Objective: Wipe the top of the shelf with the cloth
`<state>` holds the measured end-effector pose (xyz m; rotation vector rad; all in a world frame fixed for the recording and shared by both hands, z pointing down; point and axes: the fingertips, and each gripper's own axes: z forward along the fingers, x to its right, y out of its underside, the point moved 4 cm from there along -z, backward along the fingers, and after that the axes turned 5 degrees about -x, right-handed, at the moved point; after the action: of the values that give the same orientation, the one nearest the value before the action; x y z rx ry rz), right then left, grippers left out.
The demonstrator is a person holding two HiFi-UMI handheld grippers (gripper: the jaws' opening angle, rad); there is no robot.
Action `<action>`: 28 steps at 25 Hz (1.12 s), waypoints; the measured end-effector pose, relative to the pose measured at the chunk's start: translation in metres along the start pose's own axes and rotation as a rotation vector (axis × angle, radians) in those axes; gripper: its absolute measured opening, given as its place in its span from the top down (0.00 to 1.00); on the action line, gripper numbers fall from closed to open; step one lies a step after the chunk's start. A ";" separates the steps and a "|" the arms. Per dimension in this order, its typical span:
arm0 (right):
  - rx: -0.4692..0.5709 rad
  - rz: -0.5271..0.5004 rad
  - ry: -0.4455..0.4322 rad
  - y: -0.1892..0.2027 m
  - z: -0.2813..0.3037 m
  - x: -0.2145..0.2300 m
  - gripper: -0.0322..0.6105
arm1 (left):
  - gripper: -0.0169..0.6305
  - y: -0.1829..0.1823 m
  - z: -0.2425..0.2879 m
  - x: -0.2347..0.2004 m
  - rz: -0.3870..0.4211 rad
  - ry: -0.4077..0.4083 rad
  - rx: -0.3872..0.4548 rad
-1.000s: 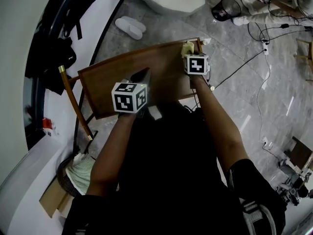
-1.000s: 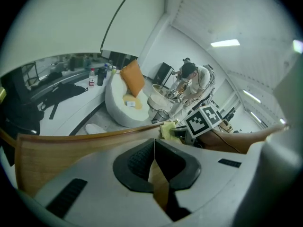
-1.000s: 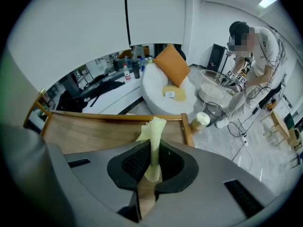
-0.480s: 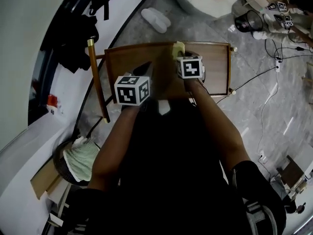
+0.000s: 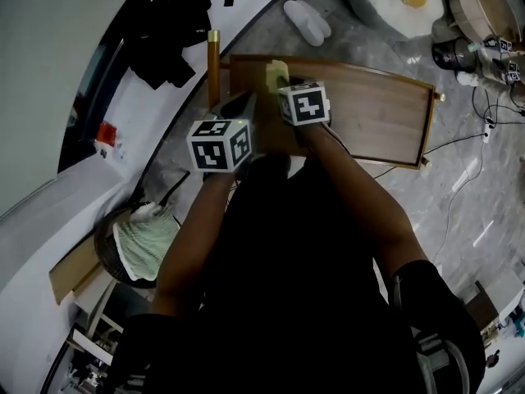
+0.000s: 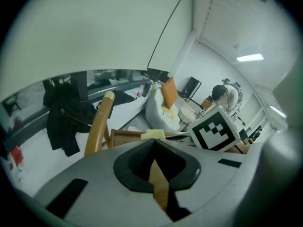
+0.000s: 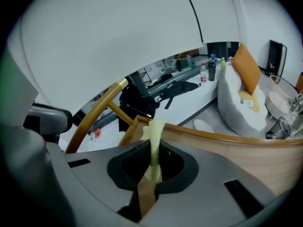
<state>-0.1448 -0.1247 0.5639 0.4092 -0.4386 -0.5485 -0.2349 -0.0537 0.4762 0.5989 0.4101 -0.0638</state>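
As seen from the head view, the wooden shelf (image 5: pixel 369 117) sits at 12 o'clock, its top facing up.
- Yellow cloth (image 5: pixel 275 72): at the shelf's left end, 11 o'clock, standing upright between the jaws of the right hand-held gripper (image 5: pixel 285 84), which is clenched on it.
- Left hand-held gripper (image 5: pixel 239 107): at 8 o'clock of the right one, just beside it, jaws pressed together on nothing, over the shelf's near left corner.
- Round basket (image 5: pixel 131 245) of pale fabric: floor, 8 o'clock.
- White slippers (image 5: pixel 305 21): floor beyond the shelf, 12 o'clock.
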 end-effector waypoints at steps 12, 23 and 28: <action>-0.053 -0.009 -0.092 0.006 0.072 -0.085 0.88 | 0.96 0.001 -0.039 -0.055 -0.037 -0.018 0.021; -0.135 -0.094 -0.018 0.029 0.096 -0.081 0.88 | 0.96 0.011 -0.038 -0.056 -0.009 0.010 -0.007; -0.119 -0.091 -0.035 0.031 0.093 -0.072 0.88 | 0.96 0.007 -0.032 -0.047 -0.007 0.032 -0.004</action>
<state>-0.2341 -0.0826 0.6355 0.3065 -0.4198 -0.6677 -0.2882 -0.0327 0.4743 0.5955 0.4434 -0.0607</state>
